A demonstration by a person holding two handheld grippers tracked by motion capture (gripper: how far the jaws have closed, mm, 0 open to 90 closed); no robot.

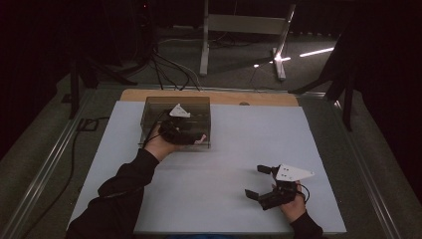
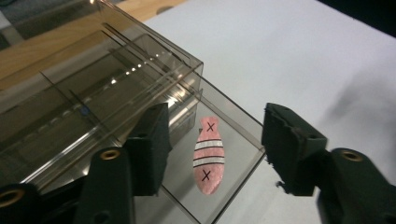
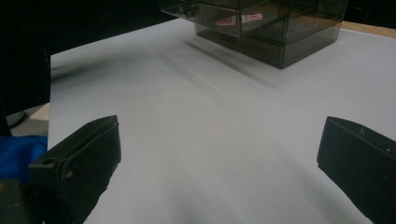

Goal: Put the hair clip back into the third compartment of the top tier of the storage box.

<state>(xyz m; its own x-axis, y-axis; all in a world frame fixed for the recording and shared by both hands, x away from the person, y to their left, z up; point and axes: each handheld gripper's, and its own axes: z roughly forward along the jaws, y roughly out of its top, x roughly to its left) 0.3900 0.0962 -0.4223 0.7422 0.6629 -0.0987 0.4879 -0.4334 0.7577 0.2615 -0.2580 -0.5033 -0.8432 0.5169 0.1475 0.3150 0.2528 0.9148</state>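
Two hand-held grippers: one in each of the person's hands, both over the white-covered bench [image 1: 224, 199].
Left hand-held gripper [image 1: 185, 130]: held at the near front of the smoky clear drawer box [image 1: 175, 105]; its jaws stand spread apart with nothing between them.
Right hand-held gripper [image 1: 258, 181]: low over the bare white sheet near the bench's near right part, well apart from the box; its jaws are wide apart and hold nothing.
Drawer box: stands on the far left part of the sheet, just before the strip of bare wood [image 1: 149, 94] at the far edge.
Fish piece [image 2: 208, 155]: a flat pink fish shape with white bands edged in black and two black X marks, lying in the pulled-out clear drawer [image 2: 233, 140].
High view: gives the layout, both sleeves, and the grey three-cornered plates on the grippers; the fish piece is no more than a pale pink speck beside the left jaws.
Left gripper view: shows the fish piece's markings and that it lies between the two jaws' lines, touched by neither.
Right gripper view: shows the box from the side, far off, with the fish piece [image 3: 239, 19] as a pink sliver in an upper drawer.
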